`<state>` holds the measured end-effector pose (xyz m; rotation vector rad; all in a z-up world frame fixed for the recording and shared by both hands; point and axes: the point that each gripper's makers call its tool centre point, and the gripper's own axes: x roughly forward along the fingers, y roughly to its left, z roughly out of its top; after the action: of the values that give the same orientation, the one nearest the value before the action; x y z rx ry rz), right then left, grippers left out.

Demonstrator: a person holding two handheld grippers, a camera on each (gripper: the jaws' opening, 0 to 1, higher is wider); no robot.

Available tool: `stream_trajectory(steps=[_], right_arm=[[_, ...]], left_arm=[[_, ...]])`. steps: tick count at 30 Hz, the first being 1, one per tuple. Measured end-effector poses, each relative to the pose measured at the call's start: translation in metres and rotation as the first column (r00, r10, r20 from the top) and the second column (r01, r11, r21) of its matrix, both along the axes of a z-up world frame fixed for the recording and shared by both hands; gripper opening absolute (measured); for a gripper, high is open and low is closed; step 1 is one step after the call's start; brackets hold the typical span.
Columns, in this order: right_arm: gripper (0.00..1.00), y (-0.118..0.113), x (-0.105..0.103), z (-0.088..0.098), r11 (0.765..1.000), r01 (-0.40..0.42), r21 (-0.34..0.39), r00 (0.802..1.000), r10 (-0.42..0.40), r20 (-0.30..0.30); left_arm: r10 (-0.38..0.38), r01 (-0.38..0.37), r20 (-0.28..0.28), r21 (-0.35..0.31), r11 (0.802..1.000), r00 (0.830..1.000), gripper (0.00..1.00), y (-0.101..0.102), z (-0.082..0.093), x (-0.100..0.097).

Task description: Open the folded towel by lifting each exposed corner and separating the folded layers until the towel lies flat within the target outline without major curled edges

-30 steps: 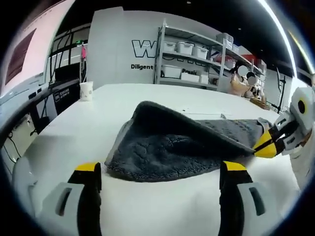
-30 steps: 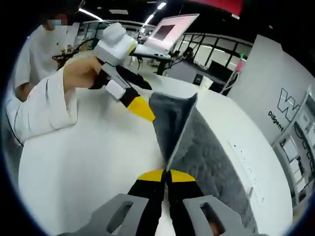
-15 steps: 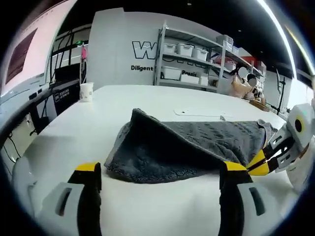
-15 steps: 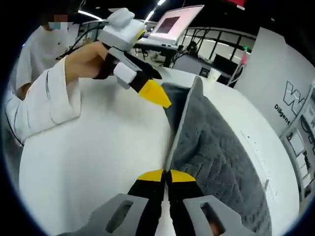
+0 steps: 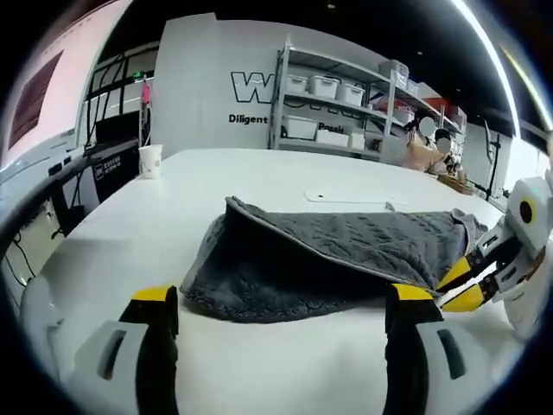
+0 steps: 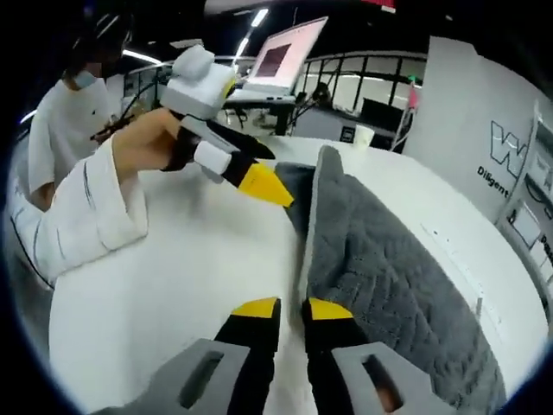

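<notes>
Towel [image 5: 328, 259] lies folded on the desk [image 5: 259, 173], your right tool [image 6: 292, 308] just parted at its near edge and apparently holding nothing, left tool [image 5: 281, 298] wide open and empty: regrip only the top layer, then peel low.

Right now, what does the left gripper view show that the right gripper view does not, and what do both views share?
The left gripper view alone shows the metal shelving with white bins and the right gripper at the towel's right end, fingers slightly parted. The right gripper view alone shows the person's hand and white sleeve holding the left gripper, and an angled monitor. Both show the grey towel, partly folded, on the white table, and a paper cup.
</notes>
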<state>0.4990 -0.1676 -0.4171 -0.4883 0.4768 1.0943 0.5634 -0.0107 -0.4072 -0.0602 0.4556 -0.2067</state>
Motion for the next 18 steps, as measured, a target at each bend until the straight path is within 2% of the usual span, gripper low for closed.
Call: stream_trajectory(steps=[6, 7, 12, 13, 15, 18], right_arm=[[0.29, -0.009, -0.006, 0.011, 0.999, 0.027, 0.039, 0.999, -0.028, 0.018], [0.32, -0.020, -0.005, 0.022, 0.995, 0.066, 0.075, 0.997, -0.070, 0.044], [0.57, -0.041, -0.001, 0.027, 0.990, 0.124, 0.067, 0.989, -0.129, 0.073], [0.60, -0.058, 0.001, 0.028, 0.984, 0.163, 0.066, 0.982, -0.168, 0.088], [0.62, -0.067, 0.001, 0.029, 0.982, 0.174, 0.075, 0.980, -0.181, 0.088], [0.72, -0.080, 0.000, 0.032, 0.975, 0.196, 0.104, 0.975, -0.205, 0.087]], left_arm=[[-0.004, 0.004, -0.003, 0.003, 1.000, 1.000, 0.99, -0.002, -0.001, 0.000], [-0.004, 0.004, -0.001, 0.004, 1.000, 1.000, 0.99, -0.003, -0.001, 0.000], [-0.008, 0.008, 0.002, 0.007, 1.000, 1.000, 0.98, -0.004, 0.000, 0.000], [-0.009, 0.009, 0.008, 0.005, 1.000, 1.000, 0.98, -0.006, 0.001, 0.000], [-0.022, 0.022, 0.016, 0.003, 1.000, 1.000, 0.98, -0.011, 0.003, 0.001], [-0.029, 0.029, 0.020, -0.004, 1.000, 0.999, 0.98, -0.013, 0.004, 0.001]])
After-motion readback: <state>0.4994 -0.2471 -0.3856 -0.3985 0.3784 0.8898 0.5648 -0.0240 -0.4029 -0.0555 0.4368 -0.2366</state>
